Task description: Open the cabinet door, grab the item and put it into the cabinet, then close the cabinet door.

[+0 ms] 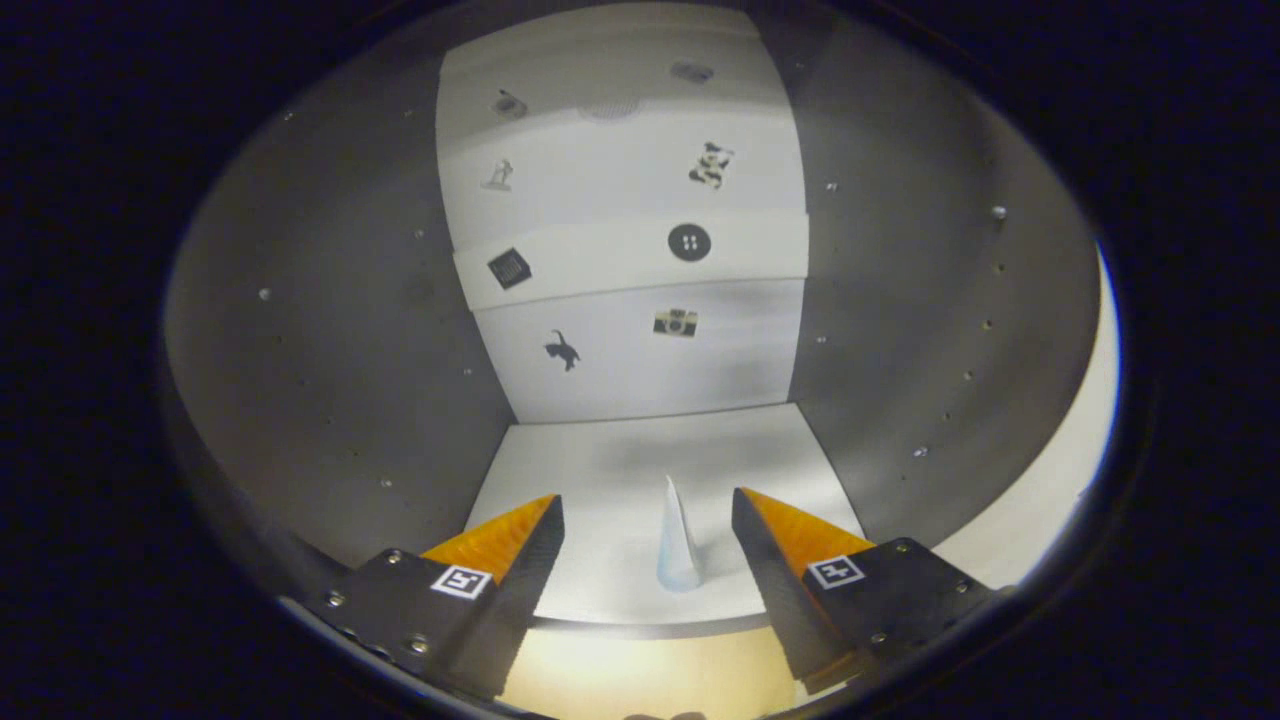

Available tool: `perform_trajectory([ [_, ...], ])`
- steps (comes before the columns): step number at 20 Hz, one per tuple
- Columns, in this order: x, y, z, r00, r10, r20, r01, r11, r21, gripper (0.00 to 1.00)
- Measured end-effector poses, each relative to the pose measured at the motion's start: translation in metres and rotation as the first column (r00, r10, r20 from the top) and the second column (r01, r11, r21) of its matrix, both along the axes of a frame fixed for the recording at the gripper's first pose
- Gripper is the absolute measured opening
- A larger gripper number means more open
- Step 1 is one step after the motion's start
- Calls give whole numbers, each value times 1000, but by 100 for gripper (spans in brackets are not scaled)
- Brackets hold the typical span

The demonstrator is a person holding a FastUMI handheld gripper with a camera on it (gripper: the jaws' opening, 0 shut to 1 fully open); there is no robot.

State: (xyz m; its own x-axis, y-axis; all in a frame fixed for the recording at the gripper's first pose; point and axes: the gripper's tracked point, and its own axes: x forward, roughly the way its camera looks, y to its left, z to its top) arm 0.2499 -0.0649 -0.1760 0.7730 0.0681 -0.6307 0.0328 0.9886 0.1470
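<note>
Looking straight into an open white cabinet (640,180) with grey-shadowed side walls (340,330) dotted with small shelf-pin holes. Back panel (640,340) white, in stacked horizontal bands, scattered with small dark stickers: a round button shape (689,242), a little camera (676,322), a black cat silhouette (563,350), a dark square (509,268), and a few more higher up, too small to make out. Cabinet floor (600,470) smooth, white, evenly lit with a soft grey shadow near the back. Small white cone-shaped item (677,540) standing upright on that floor near the front edge, between the fingertips but touched by neither. Gripper (648,515) spread wide, holding nothing, both fingers poised at the cabinet's front lip. Below the lip, a pale yellowish surface (640,680). To the right, a bright cream strip (1050,500) beyond the cabinet wall.
</note>
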Motion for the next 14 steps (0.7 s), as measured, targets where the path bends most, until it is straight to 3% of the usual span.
perform_trajectory([
  [6,-41,-12,62,981,-44,191,53,998,-41,99],
  [14,-150,-30,112,939,-71,338,146,969,-201,99],
])
